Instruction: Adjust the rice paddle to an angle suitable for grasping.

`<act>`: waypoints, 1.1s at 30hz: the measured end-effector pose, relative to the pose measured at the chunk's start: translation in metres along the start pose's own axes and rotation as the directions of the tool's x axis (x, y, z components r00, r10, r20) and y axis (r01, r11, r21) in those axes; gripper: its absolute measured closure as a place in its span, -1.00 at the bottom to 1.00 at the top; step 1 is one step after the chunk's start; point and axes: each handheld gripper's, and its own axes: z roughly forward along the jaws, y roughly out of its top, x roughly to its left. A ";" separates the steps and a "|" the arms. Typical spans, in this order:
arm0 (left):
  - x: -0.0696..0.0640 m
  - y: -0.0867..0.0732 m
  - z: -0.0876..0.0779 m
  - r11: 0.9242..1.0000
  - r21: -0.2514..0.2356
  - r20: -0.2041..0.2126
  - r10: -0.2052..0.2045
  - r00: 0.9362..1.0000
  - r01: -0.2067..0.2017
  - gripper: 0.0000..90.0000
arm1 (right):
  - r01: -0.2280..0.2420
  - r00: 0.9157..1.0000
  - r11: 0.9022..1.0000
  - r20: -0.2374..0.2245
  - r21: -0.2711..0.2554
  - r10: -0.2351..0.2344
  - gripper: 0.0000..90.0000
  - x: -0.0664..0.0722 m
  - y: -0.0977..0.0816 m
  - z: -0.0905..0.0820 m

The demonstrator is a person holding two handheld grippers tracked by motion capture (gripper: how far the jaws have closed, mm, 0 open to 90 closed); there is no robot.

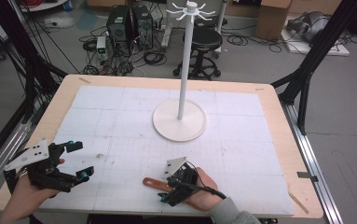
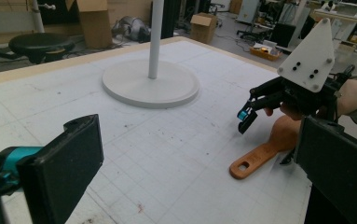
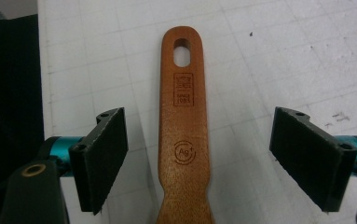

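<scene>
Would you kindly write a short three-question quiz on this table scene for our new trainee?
1. True or false: the right tool has its jaws closed tight on the wooden spatula.
2. What stands on the round white base? A) a pole with hooks on top B) a lamp C) a bottle
3. Fill in: the spatula's handle end has a ___ through it.

Key: 1 false, the jaws stand open on either side of the handle, apart from it; 2 A; 3 hole.

Right claw (image 1: pixel 167 193) over wooden spatula (image 1: pixel 155 183), near edge.
</scene>
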 end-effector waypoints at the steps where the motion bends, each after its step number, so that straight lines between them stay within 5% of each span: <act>1: 0.000 0.000 0.000 1.000 0.000 0.000 -0.001 1.000 0.001 -0.96 | -0.007 1.000 1.000 -0.001 0.002 0.007 -0.57 0.000 0.000 0.000; 11: 0.001 -0.001 -0.001 1.000 0.000 -0.001 -0.003 1.000 0.003 -0.96 | 0.003 1.000 1.000 -0.029 0.019 -0.003 -0.18 0.001 -0.002 -0.002; 33: 0.001 -0.002 0.001 1.000 0.013 -0.003 -0.002 1.000 0.002 -0.96 | -0.012 0.999 0.996 -0.039 0.092 0.016 0.14 0.001 0.002 -0.007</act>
